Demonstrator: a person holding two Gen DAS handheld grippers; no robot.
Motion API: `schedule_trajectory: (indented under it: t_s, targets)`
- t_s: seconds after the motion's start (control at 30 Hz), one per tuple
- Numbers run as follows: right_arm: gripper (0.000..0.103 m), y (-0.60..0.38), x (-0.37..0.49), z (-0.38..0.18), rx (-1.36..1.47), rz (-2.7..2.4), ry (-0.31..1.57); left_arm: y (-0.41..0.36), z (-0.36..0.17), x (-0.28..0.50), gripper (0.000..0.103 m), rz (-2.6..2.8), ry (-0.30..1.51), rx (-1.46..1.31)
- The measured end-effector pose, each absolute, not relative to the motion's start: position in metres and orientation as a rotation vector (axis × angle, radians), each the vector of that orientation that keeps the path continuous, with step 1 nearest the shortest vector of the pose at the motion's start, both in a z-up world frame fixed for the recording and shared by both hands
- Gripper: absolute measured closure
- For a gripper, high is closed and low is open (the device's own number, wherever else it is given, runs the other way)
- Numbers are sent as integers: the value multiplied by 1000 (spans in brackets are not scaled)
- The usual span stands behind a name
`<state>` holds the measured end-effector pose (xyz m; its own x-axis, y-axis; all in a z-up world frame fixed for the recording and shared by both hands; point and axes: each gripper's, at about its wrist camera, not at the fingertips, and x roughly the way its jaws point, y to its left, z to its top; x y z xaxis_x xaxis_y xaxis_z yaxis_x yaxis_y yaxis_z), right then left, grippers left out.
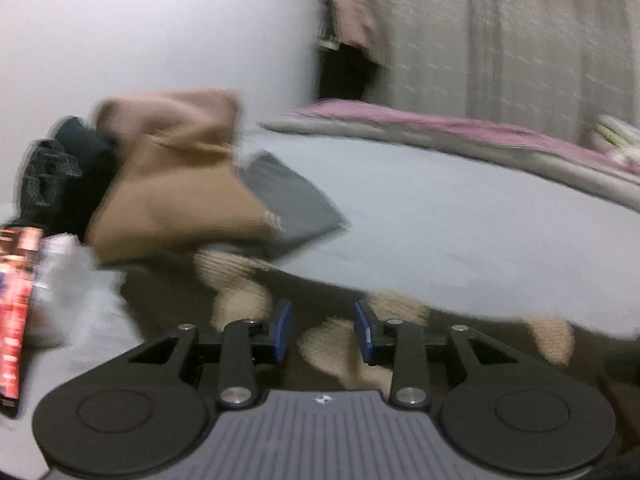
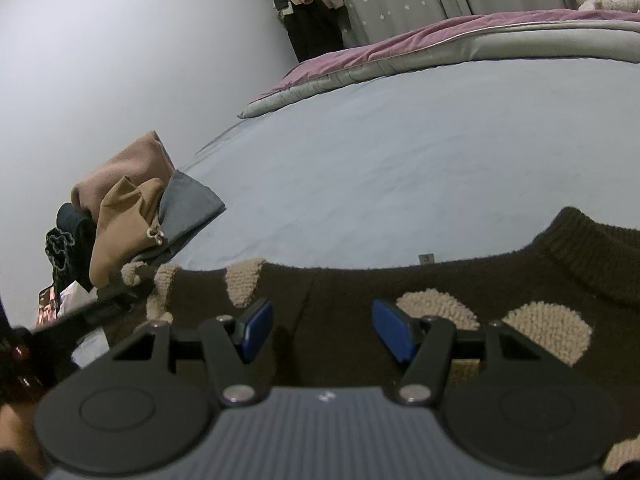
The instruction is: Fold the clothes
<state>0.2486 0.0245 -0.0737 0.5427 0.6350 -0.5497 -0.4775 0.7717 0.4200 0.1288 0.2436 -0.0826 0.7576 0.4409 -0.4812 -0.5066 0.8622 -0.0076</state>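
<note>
A dark brown sweater (image 2: pixel 360 292) with beige looped patches lies flat on the light blue bed sheet (image 2: pixel 380 168), its ribbed collar (image 2: pixel 580 240) toward the right. My right gripper (image 2: pixel 325 330) hovers open just over the sweater's near part, with nothing between its blue pads (image 2: pixel 256 328). In the blurred left wrist view, my left gripper (image 1: pixel 324 330) is open too, above the sweater's (image 1: pixel 336 344) left end and its beige patches. A dark part of the left gripper (image 2: pixel 100 312) shows at the left of the right wrist view, by the sweater's left edge.
A pile of clothes (image 2: pixel 128 216) in tan, pink-brown, grey and black sits at the bed's left side against the white wall (image 2: pixel 100 60). A red packet (image 1: pixel 16 300) and a white plastic bag (image 1: pixel 72 280) lie beside it. A pink-and-grey duvet (image 2: pixel 440 44) is bunched at the far end.
</note>
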Motion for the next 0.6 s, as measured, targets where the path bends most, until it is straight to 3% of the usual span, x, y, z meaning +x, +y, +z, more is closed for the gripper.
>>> schedule_trajectory:
  t_s: [0.6]
  targets:
    - [42,24,252,-76,249,664,753,277,-95,147,66,643,559,-171]
